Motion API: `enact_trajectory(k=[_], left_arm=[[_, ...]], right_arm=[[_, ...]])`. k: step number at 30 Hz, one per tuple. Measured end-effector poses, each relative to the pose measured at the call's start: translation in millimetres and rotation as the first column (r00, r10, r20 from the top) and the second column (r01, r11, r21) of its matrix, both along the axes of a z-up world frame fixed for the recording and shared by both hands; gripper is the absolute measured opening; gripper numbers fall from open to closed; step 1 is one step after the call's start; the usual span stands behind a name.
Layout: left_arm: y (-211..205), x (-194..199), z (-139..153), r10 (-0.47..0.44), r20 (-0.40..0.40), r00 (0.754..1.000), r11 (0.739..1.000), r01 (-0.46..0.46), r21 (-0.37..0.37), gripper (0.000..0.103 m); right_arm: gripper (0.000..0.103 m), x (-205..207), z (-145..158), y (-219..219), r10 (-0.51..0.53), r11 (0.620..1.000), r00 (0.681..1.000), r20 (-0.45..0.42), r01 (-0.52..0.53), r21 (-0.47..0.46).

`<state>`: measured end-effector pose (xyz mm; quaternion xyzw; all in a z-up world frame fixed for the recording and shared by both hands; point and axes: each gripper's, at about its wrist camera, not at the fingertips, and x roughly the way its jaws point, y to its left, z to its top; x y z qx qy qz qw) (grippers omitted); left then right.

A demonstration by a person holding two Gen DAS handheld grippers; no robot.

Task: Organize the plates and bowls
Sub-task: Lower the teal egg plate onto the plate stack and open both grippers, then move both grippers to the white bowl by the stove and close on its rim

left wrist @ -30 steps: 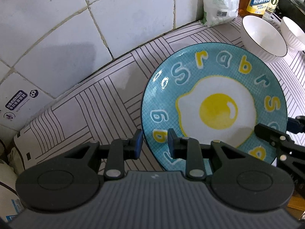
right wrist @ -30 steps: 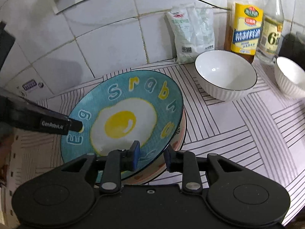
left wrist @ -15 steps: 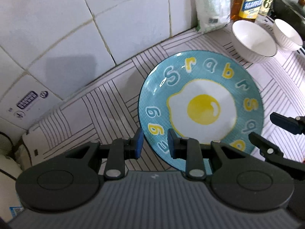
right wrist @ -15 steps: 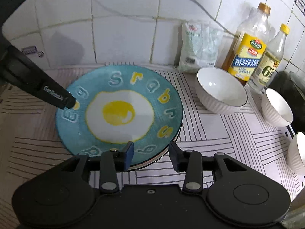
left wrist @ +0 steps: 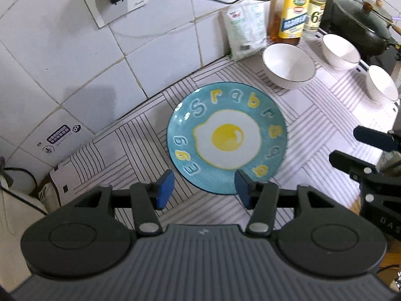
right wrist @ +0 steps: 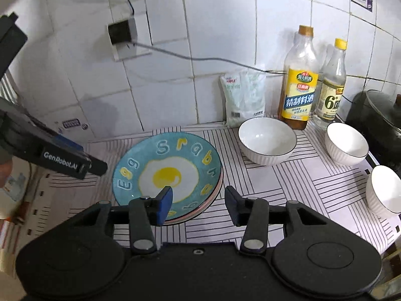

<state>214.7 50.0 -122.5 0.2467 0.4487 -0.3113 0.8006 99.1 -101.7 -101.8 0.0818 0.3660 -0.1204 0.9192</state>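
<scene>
Egg plate stacked on a pink-rimmed plate, tabletop.
Three white bowls, nearest, right of it, hold nothing; left tongs and right tongs both apart, holding nothing.

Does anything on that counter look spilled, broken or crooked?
Nothing stands out. The egg plate lies flat on a pink-rimmed plate, slightly off-centre. Three white bowls stand upright and empty. Both bottles are upright. No spill shows.

White tiled wall, striped countertop.
</scene>
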Motion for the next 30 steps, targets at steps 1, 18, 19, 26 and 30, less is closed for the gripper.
enact_trajectory(k=[1,18,19,26,30], left_arm=[[-1.0,-5.1,3.5,-0.002,-0.002,1.0,1.0,0.002,-0.002,0.059],[-74.4,-78.0,43.6,-0.038,-0.029,0.999,0.999,0.037,-0.017,0.076],[-81.6,-83.0,44.6,-0.034,-0.033,0.999,0.999,0.033,-0.021,0.076],[-133.7,-109.0,43.6,0.014,-0.06,0.998,0.998,-0.017,-0.053,0.078],[-160.5,-118.2,35.5,0.057,-0.069,0.996,0.996,-0.061,-0.06,0.078]], right_arm=[[0.052,-3.7,2.8,-0.6,0.0,1.0,1.0,0.004,0.0,-0.004],[0.066,-79.9,38.9,-58.4,0.034,0.998,0.999,0.032,-0.032,-0.063],[0.066,-84.9,41.4,-63.9,0.044,0.997,0.998,0.035,-0.042,-0.066],[0.072,-113.2,49.6,-127.2,0.098,0.991,0.995,0.028,-0.095,-0.098],[0.074,-125.1,42.2,-177.3,0.076,0.994,0.997,0.029,-0.074,-0.085]])
